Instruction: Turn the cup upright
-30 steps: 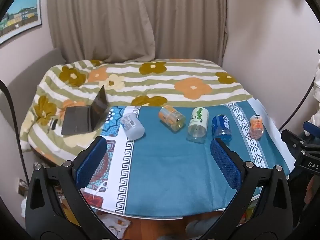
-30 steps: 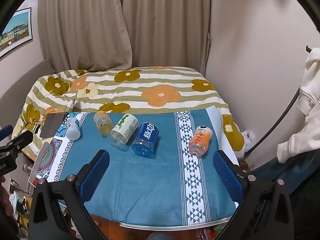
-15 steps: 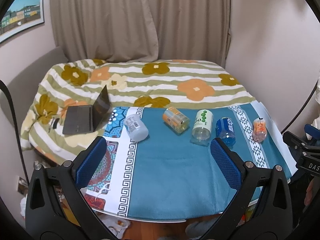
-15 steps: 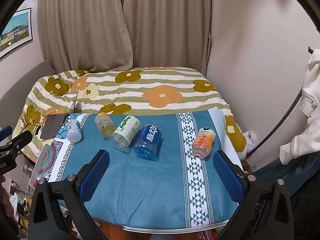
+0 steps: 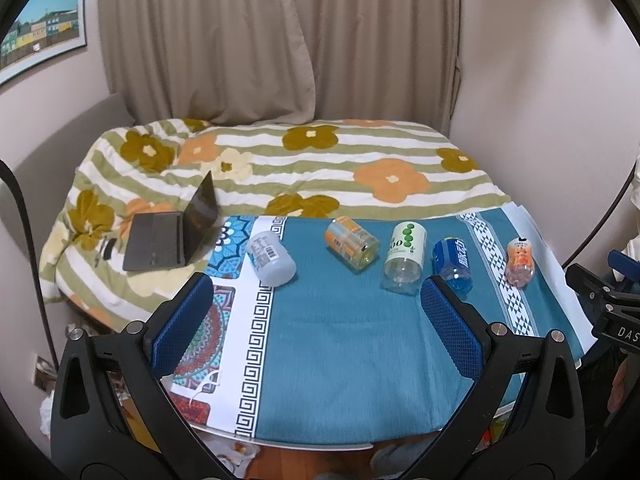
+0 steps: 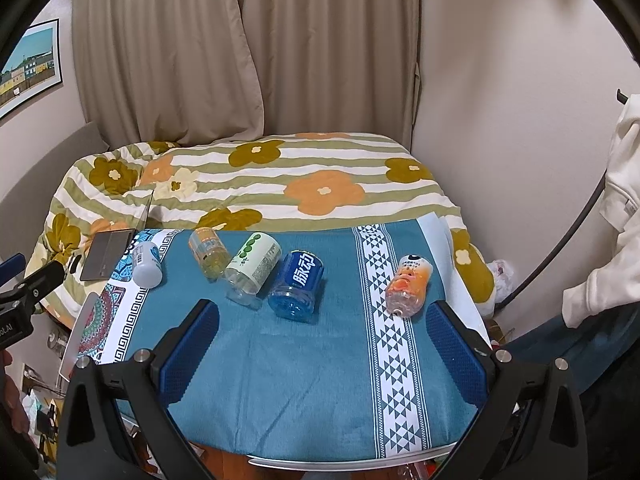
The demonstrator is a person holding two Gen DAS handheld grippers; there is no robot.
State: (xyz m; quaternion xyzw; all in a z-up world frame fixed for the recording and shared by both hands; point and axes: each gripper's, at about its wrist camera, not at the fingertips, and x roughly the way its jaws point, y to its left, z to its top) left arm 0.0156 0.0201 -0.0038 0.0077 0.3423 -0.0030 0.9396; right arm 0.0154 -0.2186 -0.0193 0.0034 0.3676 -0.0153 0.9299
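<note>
Several cup-like containers lie on their sides in a row on the teal cloth: a whitish cup (image 5: 270,258) (image 6: 146,265), an orange-labelled one (image 5: 352,243) (image 6: 208,251), a white one with green dots (image 5: 405,252) (image 6: 253,268), a blue one (image 5: 454,264) (image 6: 298,286) and an orange figure-print one (image 5: 520,261) (image 6: 409,285). My left gripper (image 5: 316,320) is open and empty, above the near part of the table. My right gripper (image 6: 322,344) is open and empty, short of the blue and figure-print cups.
The table (image 5: 320,360) is covered by a teal cloth with patterned bands. Behind it is a bed with a flowered quilt (image 5: 320,168); an open laptop (image 5: 176,236) lies on it at the left. Curtains and walls stand behind. A white garment (image 6: 616,216) hangs at the right.
Both grippers have drifted slightly, so the table and cups sit a little lower and farther in view. Both stay open; nothing was touched.
</note>
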